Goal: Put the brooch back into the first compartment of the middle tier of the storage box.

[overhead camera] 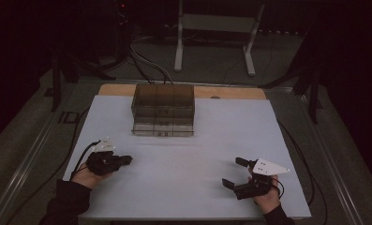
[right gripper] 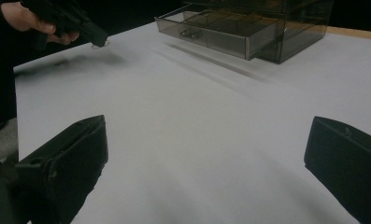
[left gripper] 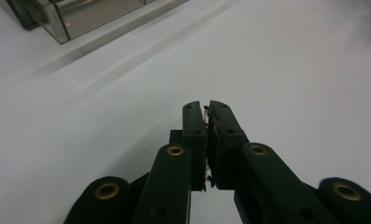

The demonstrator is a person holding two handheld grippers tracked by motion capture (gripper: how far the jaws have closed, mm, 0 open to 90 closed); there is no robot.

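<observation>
Two tools are seen on the white table (overhead camera: 183,187): the left tool (left gripper: 206,108) is pressed together on something thin, the right tool (overhead camera: 234,172) is spread and empty, and the smoky transparent plastic drawer box (overhead camera: 163,108), lowest drawer pulled out, is not yet reached.

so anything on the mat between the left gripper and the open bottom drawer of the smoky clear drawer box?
Nothing visible: bare white mat lies between the shut left gripper and the open drawer of the box.

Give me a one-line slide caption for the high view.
Left gripper shut and right gripper open on the white table, before a smoky clear drawer box.
</observation>
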